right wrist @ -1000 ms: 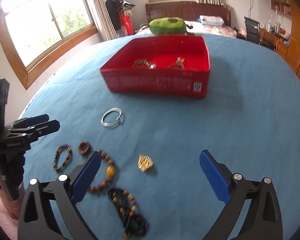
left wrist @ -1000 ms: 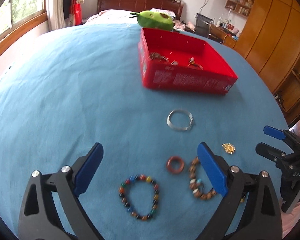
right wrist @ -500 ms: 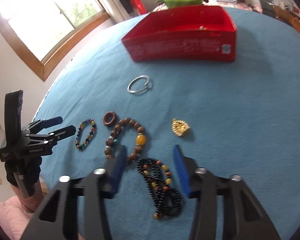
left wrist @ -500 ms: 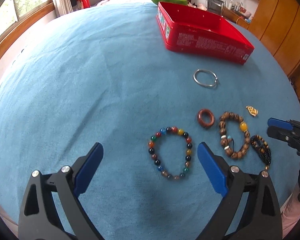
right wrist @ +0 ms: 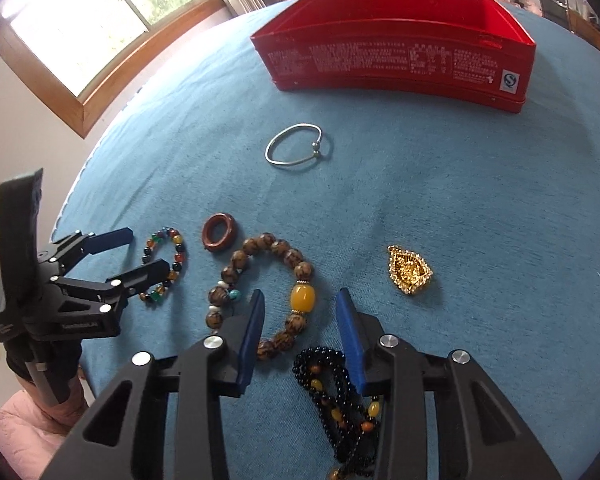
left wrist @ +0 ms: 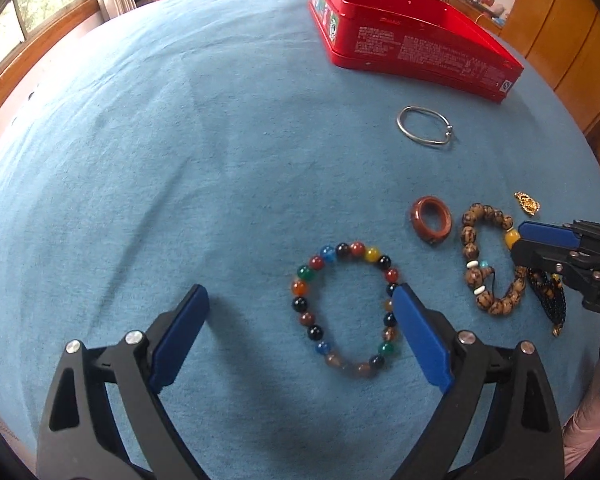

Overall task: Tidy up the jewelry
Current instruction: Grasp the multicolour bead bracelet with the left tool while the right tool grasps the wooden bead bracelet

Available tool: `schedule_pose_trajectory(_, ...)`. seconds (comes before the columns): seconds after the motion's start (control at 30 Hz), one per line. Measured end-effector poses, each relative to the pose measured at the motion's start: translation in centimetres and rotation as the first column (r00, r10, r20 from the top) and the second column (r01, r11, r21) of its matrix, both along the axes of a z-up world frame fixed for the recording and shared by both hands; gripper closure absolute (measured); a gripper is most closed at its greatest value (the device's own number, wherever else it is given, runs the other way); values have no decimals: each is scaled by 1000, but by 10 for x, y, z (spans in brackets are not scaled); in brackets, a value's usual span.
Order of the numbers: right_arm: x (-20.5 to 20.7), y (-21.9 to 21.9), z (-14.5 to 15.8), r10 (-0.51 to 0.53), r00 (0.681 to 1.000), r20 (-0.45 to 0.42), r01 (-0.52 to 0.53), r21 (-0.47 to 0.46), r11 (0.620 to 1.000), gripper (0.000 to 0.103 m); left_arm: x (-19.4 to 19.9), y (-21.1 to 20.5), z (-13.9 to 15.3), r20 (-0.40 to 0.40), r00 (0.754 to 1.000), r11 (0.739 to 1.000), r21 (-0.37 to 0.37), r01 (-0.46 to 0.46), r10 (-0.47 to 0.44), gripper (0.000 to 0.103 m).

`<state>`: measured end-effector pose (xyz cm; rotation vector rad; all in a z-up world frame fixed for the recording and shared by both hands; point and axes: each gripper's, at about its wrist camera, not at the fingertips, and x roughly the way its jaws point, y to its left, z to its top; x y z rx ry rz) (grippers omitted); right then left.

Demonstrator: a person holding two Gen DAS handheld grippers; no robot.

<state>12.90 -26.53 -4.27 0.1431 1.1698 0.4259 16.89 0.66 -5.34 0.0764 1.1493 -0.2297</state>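
Both tongs are shown with jaws parted and nothing gripped. Left gripper (left wrist: 300, 308), spread wide, is held low over the blue cloth (left wrist: 180, 160), its right finger overlapping the multicoloured bead bracelet (left wrist: 346, 308). Right gripper (right wrist: 300, 312), opened less widely, is positioned over the brown bead bracelet (right wrist: 260, 292), its fingers flanking the amber bead (right wrist: 303, 299); the black bead strand (right wrist: 336, 396) lies at 6 o'clock beneath it. Red-brown ring (right wrist: 219, 233) is seen at 11 o'clock, gold pendant (right wrist: 409, 274) at 2 o'clock, silver bangle (right wrist: 296, 150) and red tin (right wrist: 396, 60) at 12 o'clock.
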Motion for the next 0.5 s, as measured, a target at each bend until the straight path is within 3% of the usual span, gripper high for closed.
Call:
schedule_pose_trajectory(0.1,2,2,-2,5,1000,7,-4,-13,1000,69,1,-3,1,-3,1000,1000,-15,15,-15,22)
schedule_pose_trajectory(0.2,1,6,-3,16,999,31,-14,-56,998,73,1,-6,-1,-2,1000,999,-22,27,-27,23)
schedule_pose_trajectory(0.37,-4,22,-5,49,996,81,-36,-150,988,81,-3,-21,-8,29,999,998,39,45,-46,24)
schedule_pose_trajectory(0.5,-6,27,-5,61,994,87,-47,-155,987,89,-2,-19,-7,34,999,999,29,40,-41,35)
